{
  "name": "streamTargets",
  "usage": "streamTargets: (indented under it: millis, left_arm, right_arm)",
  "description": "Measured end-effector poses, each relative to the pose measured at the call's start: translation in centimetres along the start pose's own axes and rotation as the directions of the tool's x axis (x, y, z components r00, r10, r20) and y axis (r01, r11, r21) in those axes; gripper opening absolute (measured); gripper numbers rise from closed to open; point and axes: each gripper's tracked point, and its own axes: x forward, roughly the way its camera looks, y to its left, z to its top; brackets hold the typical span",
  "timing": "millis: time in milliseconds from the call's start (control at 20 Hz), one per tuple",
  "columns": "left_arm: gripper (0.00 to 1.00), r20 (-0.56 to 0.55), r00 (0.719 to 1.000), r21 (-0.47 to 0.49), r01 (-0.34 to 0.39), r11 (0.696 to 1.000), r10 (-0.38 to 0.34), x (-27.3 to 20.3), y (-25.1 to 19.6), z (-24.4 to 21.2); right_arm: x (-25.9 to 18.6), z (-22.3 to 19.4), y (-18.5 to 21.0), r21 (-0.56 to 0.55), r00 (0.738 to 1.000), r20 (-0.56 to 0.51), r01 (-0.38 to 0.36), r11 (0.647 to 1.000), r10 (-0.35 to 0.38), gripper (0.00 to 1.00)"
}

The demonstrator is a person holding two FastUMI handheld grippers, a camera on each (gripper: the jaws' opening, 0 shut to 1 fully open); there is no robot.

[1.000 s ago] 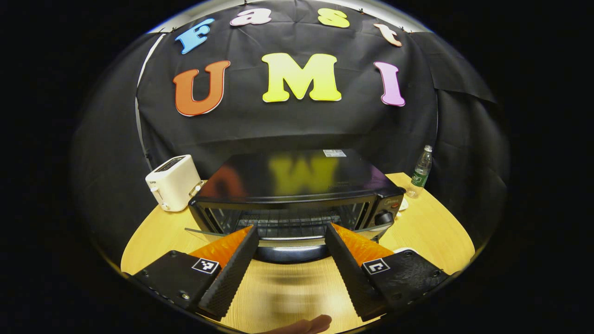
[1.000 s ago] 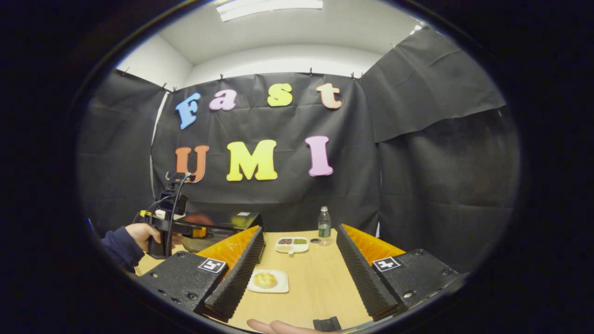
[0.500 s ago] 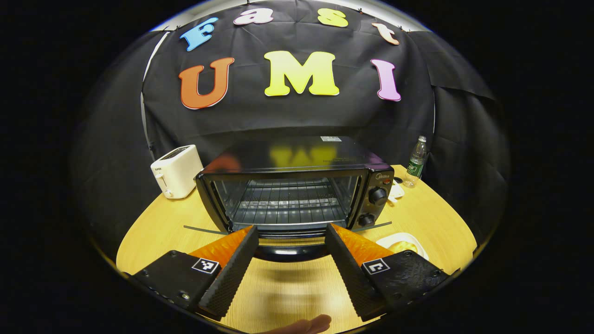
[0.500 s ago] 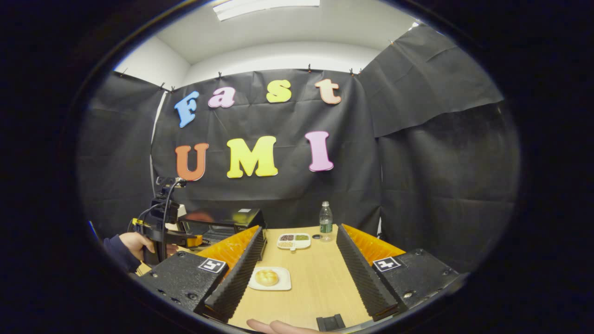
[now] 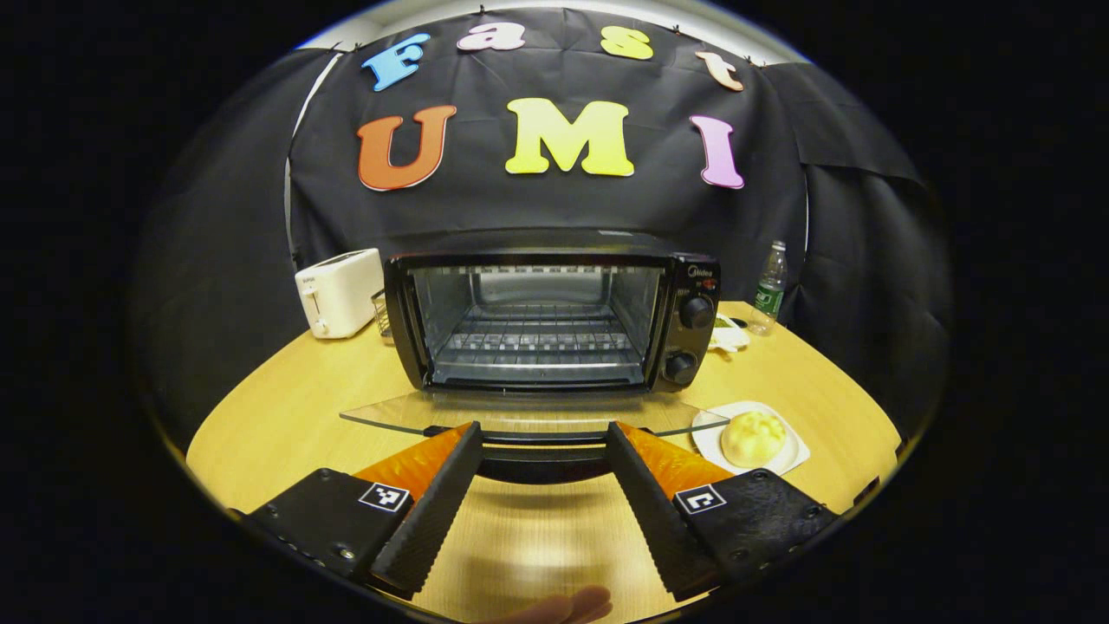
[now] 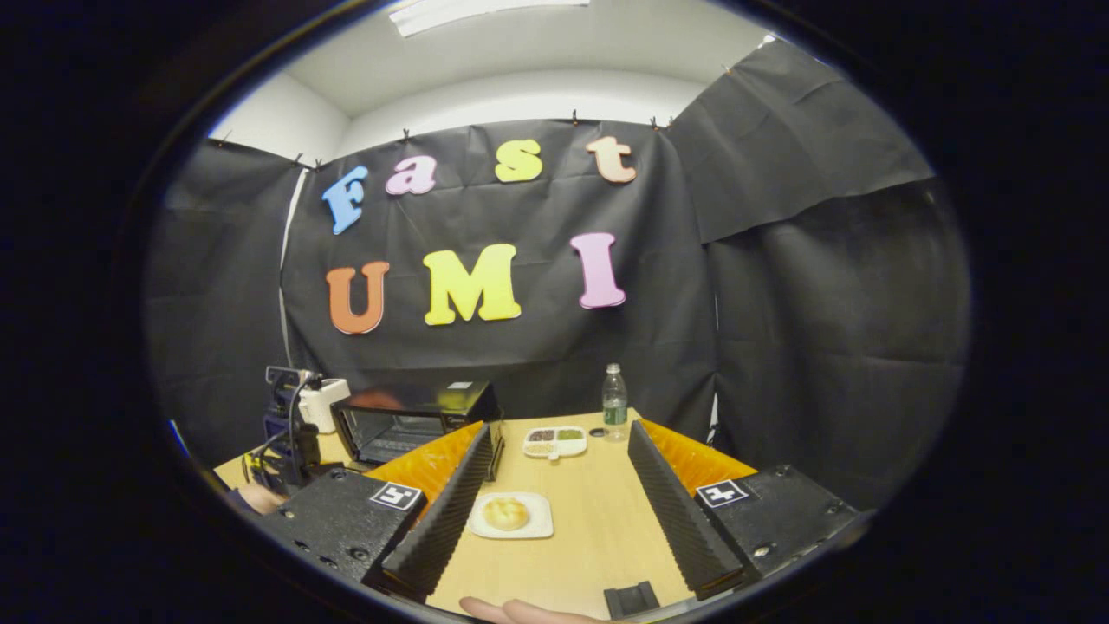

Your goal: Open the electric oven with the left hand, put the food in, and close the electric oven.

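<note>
The black electric oven (image 5: pixel 554 312) stands open on the round wooden table (image 5: pixel 277 416), its wire rack bare. Its glass door (image 5: pixel 528 414) lies flat, the dark handle (image 5: pixel 539 458) spanning the gap at my left gripper's (image 5: pixel 541 426) tips. That gripper's fingers stay wide apart, so it is open. A bun (image 5: pixel 752 438) sits on a white plate (image 5: pixel 793 455) right of the door. In the right gripper view the bun (image 6: pixel 505 513) lies just ahead of my open right gripper (image 6: pixel 560 425), near its left finger. The oven (image 6: pixel 407 416) and the left gripper (image 6: pixel 286 433) are at the left.
A white toaster (image 5: pixel 340 290) stands left of the oven, and a water bottle (image 5: pixel 768 282) stands at the back right. A divided dish (image 6: pixel 554 440) of small foods and the bottle (image 6: pixel 614 403) sit at the table's far edge. Black cloth walls close in behind.
The oven door has swung down from partly open to flat, with my left gripper dropping and pulling back along with the handle. The right gripper has barely shifted.
</note>
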Motion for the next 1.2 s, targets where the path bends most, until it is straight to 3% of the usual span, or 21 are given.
streamTargets:
  millis: [100, 150, 200, 350, 450, 550, 600, 650, 1000, 1200]
  left_arm:
    - [0.96, -0.033, 0.999, 0.004, 0.002, 1.0, -0.002, 0.0, 0.0, -2.0]
    - [0.84, -0.049, 0.999, 0.006, 0.002, 1.0, -0.002, 0.1, 0.0, -2.9]
    - [0.95, -0.06, 0.998, 0.002, 0.003, 1.0, -0.003, 0.4, 0.0, -3.7]
    - [0.94, -0.115, 0.993, -0.034, -0.001, 0.999, -0.002, 1.3, -0.1, -6.4]
    - [0.93, -0.057, 0.998, -0.003, 0.003, 1.0, -0.003, 0.6, -0.5, -4.6]
    - [0.94, -0.07, 0.997, -0.017, 0.012, 1.0, -0.014, 0.6, -0.4, -4.8]
    - [0.84, -0.06, 0.998, -0.029, 0.014, 0.999, -0.015, 0.5, -0.3, -4.5]
    - [0.94, -0.043, 0.999, -0.03, 0.015, 0.999, -0.016, 0.3, -0.1, -3.9]
    - [0.94, 0.089, 0.996, -0.032, -0.005, 0.999, 0.008, -4.7, 2.0, 1.8]
    - [0.94, 0.215, 0.976, -0.005, -0.011, 1.0, 0.012, -10.0, 2.4, 7.4]
  right_arm:
    - [0.3, -0.5, 0.4, -0.004, 1.0, -0.013, -0.003, 1.0, 0.003, 0.97]
    - [0.4, -0.7, 0.6, -0.009, 1.0, -0.018, -0.002, 1.0, 0.002, 0.97]
    - [0.5, -0.8, 0.8, -0.013, 1.0, -0.018, 0.0, 1.0, 0.0, 0.97]
    - [0.9, -1.4, 1.5, -0.02, 1.0, -0.026, -0.001, 1.0, 0.0, 0.97]
    - [1.3, -1.8, 1.7, -0.025, 0.999, -0.034, -0.001, 1.0, 0.0, 0.97]
    - [1.7, -2.3, 2.0, -0.021, 0.999, -0.045, -0.003, 1.0, 0.002, 0.97]
    - [1.8, -2.5, 2.2, -0.023, 0.999, -0.051, -0.008, 1.0, 0.006, 0.97]
    - [1.9, -2.7, 2.3, -0.026, 0.998, -0.055, -0.008, 1.0, 0.007, 0.97]
    - [3.7, -4.6, 3.1, -0.029, 0.996, -0.093, -0.018, 0.999, 0.016, 0.97]
    - [5.5, -6.5, 4.1, -0.037, 0.994, -0.108, -0.038, 0.999, 0.034, 0.97]
